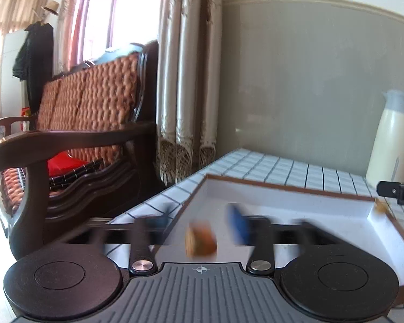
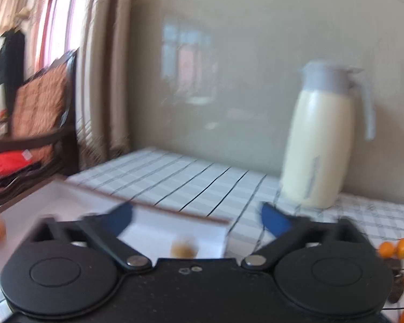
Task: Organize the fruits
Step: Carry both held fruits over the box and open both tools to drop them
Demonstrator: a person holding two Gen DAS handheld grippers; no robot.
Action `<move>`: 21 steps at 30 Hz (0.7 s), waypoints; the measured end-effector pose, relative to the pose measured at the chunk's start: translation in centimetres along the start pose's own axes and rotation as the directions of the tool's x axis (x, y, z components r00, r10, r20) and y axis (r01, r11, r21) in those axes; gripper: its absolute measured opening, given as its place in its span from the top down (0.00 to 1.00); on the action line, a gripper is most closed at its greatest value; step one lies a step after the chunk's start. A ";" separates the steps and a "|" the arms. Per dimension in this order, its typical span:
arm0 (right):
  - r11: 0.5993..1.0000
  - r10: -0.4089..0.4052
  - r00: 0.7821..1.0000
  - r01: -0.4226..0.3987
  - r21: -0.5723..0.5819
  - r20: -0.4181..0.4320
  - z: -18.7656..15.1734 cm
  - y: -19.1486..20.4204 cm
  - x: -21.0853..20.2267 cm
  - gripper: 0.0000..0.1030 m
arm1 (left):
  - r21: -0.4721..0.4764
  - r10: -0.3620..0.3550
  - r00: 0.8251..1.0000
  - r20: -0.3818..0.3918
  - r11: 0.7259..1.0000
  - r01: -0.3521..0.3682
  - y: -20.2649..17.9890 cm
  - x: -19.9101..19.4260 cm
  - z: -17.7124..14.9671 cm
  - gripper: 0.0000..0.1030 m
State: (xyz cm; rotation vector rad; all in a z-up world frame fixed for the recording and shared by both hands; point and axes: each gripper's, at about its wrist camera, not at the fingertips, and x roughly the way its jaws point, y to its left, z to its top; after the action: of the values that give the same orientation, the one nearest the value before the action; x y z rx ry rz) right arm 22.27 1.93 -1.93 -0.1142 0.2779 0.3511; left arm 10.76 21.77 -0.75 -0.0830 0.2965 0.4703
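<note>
Fruit (image 1: 200, 242), a blurred brown piece, sits between the left gripper's (image 1: 199, 226) spread jaws over the tray (image 1: 309, 207); gripped or loose, I can't tell. The right gripper (image 2: 199, 222) gapes empty above another piece (image 2: 184, 247). Orange fruits (image 2: 394, 249) wait nearby; fetching them looks next. A jug (image 2: 320, 145) stands behind.

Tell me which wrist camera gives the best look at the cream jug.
The right wrist view. There the cream jug stands whole on the checked table, grey lid and handle visible, though blurred. The left wrist view shows it sharper but cut off at the frame's right edge, handle out of sight.
</note>
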 end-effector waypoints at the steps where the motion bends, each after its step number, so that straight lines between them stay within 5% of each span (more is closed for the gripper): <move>1: 1.000 0.001 1.000 -0.001 -0.003 -0.009 0.1 -0.1 -0.1 0.06 | 0.003 0.022 0.998 0.051 1.000 -0.022 -0.1 -0.5 -0.1 0.00; 21: 0.999 0.014 0.999 -0.013 0.031 -0.033 -0.1 -0.7 -0.2 0.06 | 0.037 0.022 0.998 0.055 0.999 -0.024 -0.4 -0.7 -0.1 0.00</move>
State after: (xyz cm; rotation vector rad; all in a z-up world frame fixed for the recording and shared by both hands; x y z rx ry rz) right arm 22.29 1.21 -1.90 -0.0881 0.3169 0.3587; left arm 10.32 21.09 -0.58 -0.0299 0.2529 0.4887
